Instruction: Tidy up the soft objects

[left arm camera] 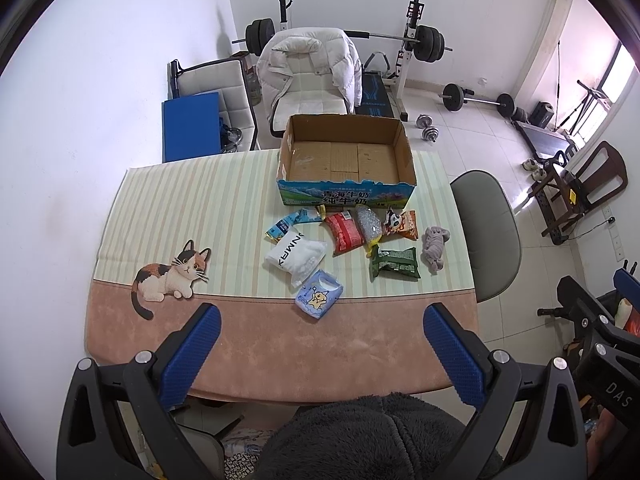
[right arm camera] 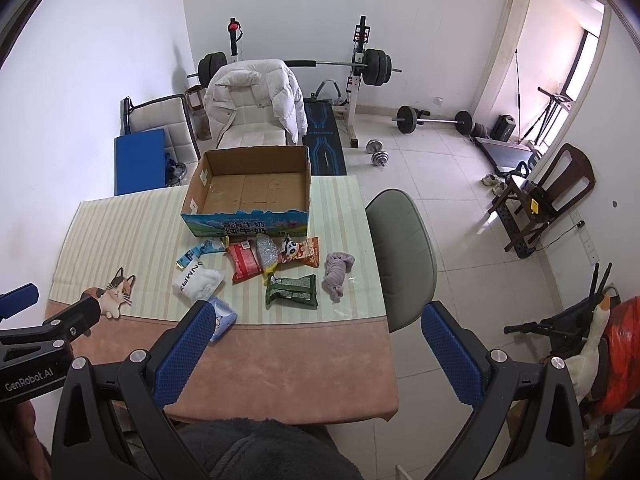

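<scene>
An open, empty cardboard box (left arm camera: pixel 346 158) (right arm camera: pixel 250 190) stands at the table's far side. In front of it lie several soft items: a white pack (left arm camera: pixel 295 258), a blue tissue pack (left arm camera: pixel 319 294), a red bag (left arm camera: pixel 343 233), a green bag (left arm camera: pixel 396 263), an orange snack bag (left arm camera: pixel 401 224), a bubble-wrap roll (left arm camera: pixel 369 224) and a grey cloth (left arm camera: pixel 435 246) (right arm camera: pixel 338 270). My left gripper (left arm camera: pixel 322 320) is open and empty above the near table edge. My right gripper (right arm camera: pixel 316 322) is open and empty, above the table's near right part.
A striped and pink table mat (left arm camera: pixel 200 216) with a cat picture (left arm camera: pixel 170 276) covers the table. A grey-green chair (left arm camera: pixel 486 236) stands at the right side. A white chair with a jacket (left arm camera: pixel 308 76) and weight equipment stand behind.
</scene>
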